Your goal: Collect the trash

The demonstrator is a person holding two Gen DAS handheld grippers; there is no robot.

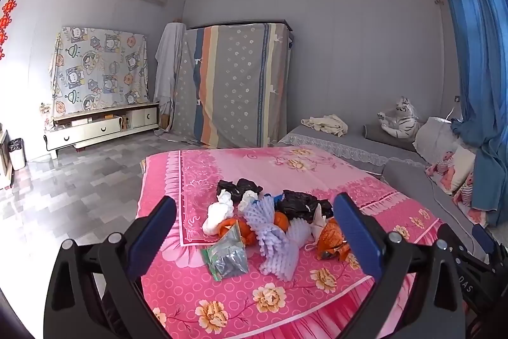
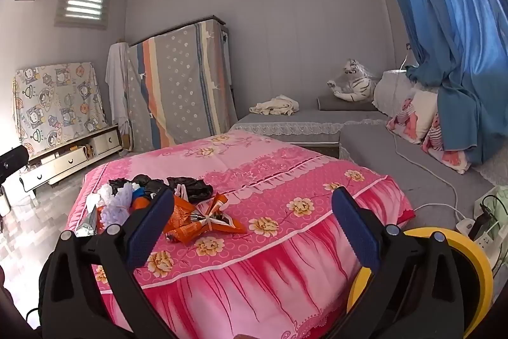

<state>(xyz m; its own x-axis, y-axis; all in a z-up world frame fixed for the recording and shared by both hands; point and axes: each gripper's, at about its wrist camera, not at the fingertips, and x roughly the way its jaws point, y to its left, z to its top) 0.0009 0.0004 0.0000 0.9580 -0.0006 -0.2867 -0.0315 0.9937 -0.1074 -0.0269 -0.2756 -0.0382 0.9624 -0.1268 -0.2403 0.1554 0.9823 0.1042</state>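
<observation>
Step in hand: approach; judging by the untouched heap, you have collected nothing yet.
Left gripper: jaws spread wide and empty, hovering short of the heap, aimed slightly downward at it.
Right gripper: jaws likewise wide apart and empty, held off the near edge of the bed.
Trash pile: heaped on the pink floral bedspread, toward the bed's near-left part, well clear of the far edge.
Contents: lilac foam fruit nets, orange wrappers, black plastic bags, white crumpled tissue, a clear packet nearest you.
Yellow rim: a round object low beside the right gripper, off the bed; possibly the bin, but you cannot tell.
Next move: bring one gripper forward and down over an outlying piece, such as the clear packet or the star-shaped orange wrapper, then close.
Caution: these pieces are light and crumpled; pinch only the trash, not a fold of bedspread.
</observation>
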